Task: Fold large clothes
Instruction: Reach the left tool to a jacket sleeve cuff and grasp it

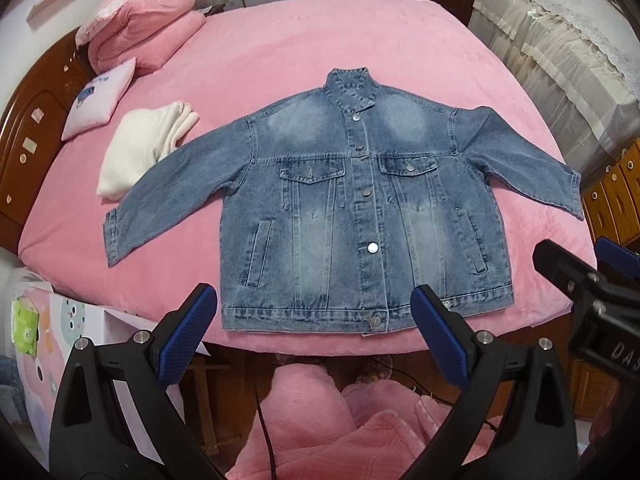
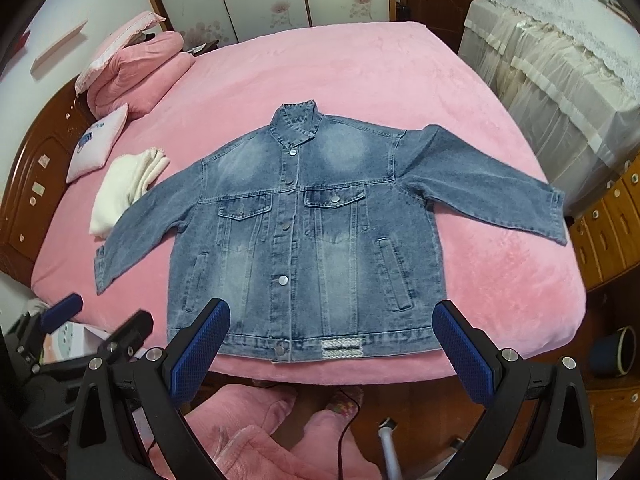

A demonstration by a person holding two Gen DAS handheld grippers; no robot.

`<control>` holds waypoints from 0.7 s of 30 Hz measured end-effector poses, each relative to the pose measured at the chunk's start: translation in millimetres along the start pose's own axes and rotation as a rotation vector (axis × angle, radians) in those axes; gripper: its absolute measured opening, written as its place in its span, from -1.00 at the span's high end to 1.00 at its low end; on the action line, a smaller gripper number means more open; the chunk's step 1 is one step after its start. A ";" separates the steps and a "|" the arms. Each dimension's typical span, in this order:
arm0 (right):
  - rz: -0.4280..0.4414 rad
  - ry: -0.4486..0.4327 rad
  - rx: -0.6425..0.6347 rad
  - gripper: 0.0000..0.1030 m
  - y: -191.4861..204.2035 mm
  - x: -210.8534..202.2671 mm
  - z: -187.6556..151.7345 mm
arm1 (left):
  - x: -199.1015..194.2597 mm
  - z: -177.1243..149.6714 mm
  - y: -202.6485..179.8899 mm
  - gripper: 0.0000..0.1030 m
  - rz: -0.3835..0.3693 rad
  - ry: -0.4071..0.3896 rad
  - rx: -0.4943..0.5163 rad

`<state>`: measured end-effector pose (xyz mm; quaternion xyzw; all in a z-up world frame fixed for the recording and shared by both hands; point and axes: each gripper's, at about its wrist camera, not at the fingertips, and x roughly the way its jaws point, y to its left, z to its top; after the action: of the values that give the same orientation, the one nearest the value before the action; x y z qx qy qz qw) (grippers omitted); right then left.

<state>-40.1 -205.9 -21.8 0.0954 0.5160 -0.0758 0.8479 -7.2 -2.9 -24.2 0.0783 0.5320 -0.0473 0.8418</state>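
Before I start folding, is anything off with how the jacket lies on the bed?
Mostly fine: the denim jacket lies flat, buttoned, sleeves spread. One oddity: its left-of-picture sleeve overlaps the folded white cloth, so that cloth may drag when the sleeve is folded in. Both grippers hover open, touching nothing.

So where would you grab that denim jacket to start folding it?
Probably at a cuff: the denim jacket lies flat, front up and buttoned, sleeves spread outward. The left gripper could take the sleeve cuff on its side from the outer edge, the right gripper the other cuff, then fold each inward.
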 end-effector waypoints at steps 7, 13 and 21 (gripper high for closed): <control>0.048 0.059 -0.010 -0.99 15.8 37.0 15.8 | 40.1 2.4 46.6 -0.89 -0.035 0.132 -0.128; 0.039 0.111 -0.035 -0.99 55.9 80.1 32.2 | 86.8 -5.6 113.3 -0.89 -0.159 0.230 -0.327; 0.056 0.179 -0.120 -0.99 166.9 148.3 63.5 | 160.7 -4.4 253.9 -0.86 -0.215 0.235 -0.744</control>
<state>120.0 -63.6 -111.2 0.0650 0.5904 -0.0123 0.8044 99.3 248.2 -150.5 -0.2828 0.6106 0.0699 0.7364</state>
